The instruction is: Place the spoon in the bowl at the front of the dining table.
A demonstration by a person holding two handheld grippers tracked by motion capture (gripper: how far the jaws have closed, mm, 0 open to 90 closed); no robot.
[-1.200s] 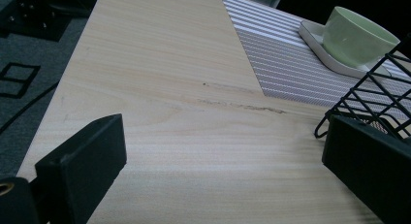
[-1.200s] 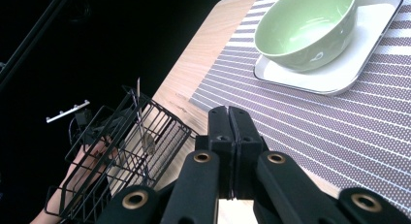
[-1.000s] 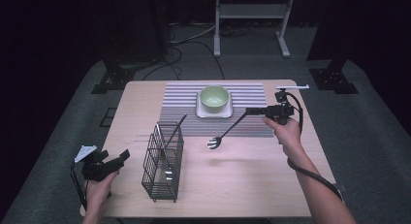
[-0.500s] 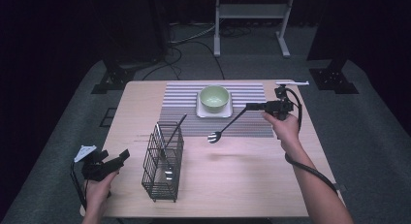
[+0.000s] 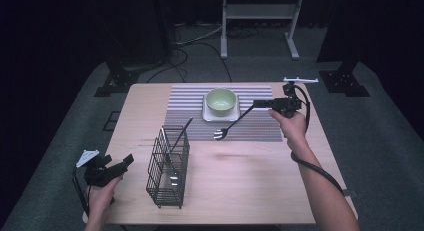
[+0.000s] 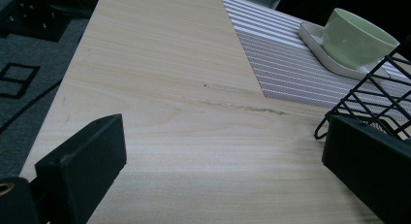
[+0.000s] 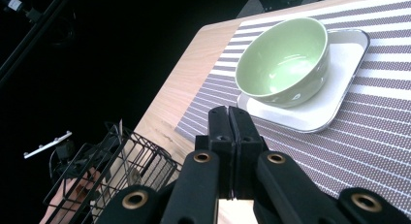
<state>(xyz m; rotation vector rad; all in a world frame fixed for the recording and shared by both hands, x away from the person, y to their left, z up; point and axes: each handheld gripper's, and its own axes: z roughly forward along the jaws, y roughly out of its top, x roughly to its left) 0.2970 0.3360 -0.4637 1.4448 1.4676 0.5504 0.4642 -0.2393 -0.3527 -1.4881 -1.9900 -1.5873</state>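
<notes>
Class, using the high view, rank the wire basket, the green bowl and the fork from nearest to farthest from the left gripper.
From the left gripper:
1. Wire basket, just beside it at the near left.
2. Fork, mid-table, over the striped mat's near edge.
3. Green bowl, far side, on its white plate.

The high view looks forward and down from above the person's side, far enough off to take in the whole bench (image 5: 240, 186), with forearms entering from its bottom edge. The left gripper view sits low and close at the bench's near left corner, facing across bare wood toward the striped placemat (image 6: 286, 64) and the green bowl (image 6: 356, 37), its own jaws standing wide at the bottom. The right gripper view looks steeply down from near the same green bowl (image 7: 283, 59) toward the wire basket (image 7: 114, 170); all three views share bowl, placemat and basket.
</notes>
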